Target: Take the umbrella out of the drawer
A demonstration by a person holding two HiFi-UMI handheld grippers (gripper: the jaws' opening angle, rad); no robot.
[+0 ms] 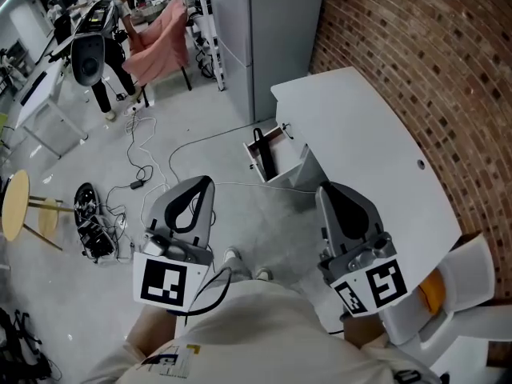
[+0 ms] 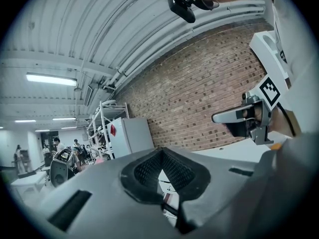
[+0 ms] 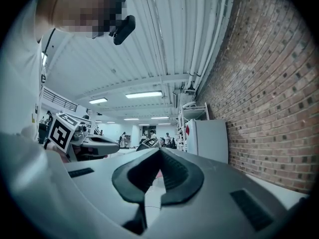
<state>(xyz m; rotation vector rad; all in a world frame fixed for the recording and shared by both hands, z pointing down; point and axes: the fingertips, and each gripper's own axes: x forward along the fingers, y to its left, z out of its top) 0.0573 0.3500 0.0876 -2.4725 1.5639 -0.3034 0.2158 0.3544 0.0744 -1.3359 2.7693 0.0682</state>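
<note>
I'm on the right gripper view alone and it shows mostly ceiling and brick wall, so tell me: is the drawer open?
Observer: Yes. In the head view the drawer stands pulled out from the white desk.
Operator: Anything visible inside it?
Observer: A long dark thing, likely the umbrella, lies in it.
Operator: Where is the left gripper?
Observer: The left gripper is shut and empty, held short of the drawer.
</note>
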